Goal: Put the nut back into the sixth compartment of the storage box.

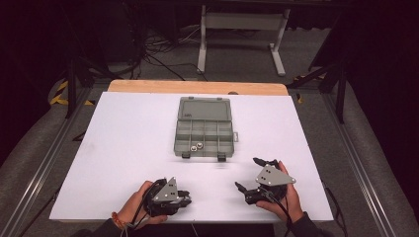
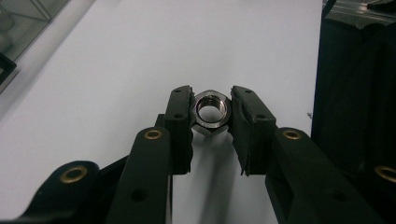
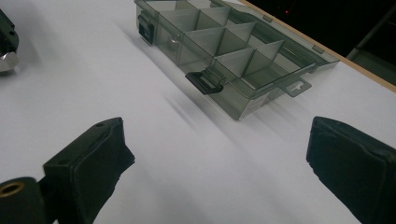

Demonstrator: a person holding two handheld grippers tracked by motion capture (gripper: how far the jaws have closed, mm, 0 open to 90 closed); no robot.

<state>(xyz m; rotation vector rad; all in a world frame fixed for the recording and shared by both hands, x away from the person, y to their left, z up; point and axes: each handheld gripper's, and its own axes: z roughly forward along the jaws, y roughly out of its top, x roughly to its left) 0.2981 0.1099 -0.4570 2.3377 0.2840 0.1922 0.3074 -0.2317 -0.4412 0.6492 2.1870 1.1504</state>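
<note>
High view: an open grey compartment box (image 1: 204, 132) is seen lying at the middle of the white table (image 1: 123, 148), its lid folded back toward the far edge and its two dark latches turned toward the near side. The tray is divided by partitions into small cells; two round metal pieces (image 1: 196, 146) are seen side by side in a cell of the nearest row, left of centre, and what the other cells contain cannot be made out. Near the front edge, the left tool (image 1: 188, 198) is held low over the table by the left hand (image 1: 136, 203), and the right tool (image 1: 252, 174) is held by the right hand (image 1: 289, 195), well apart from the box. In the left gripper view, a steel hex nut (image 2: 211, 112) is gripped between the two pads, which are pressed against its opposite flats; the nut is held on edge, its threaded bore facing the camera, just above the table. In the right gripper view, the right tool is seen released, its pads spread wide with bare table between them, and the box lies beyond, one latch (image 3: 204, 82) facing the camera.
</note>
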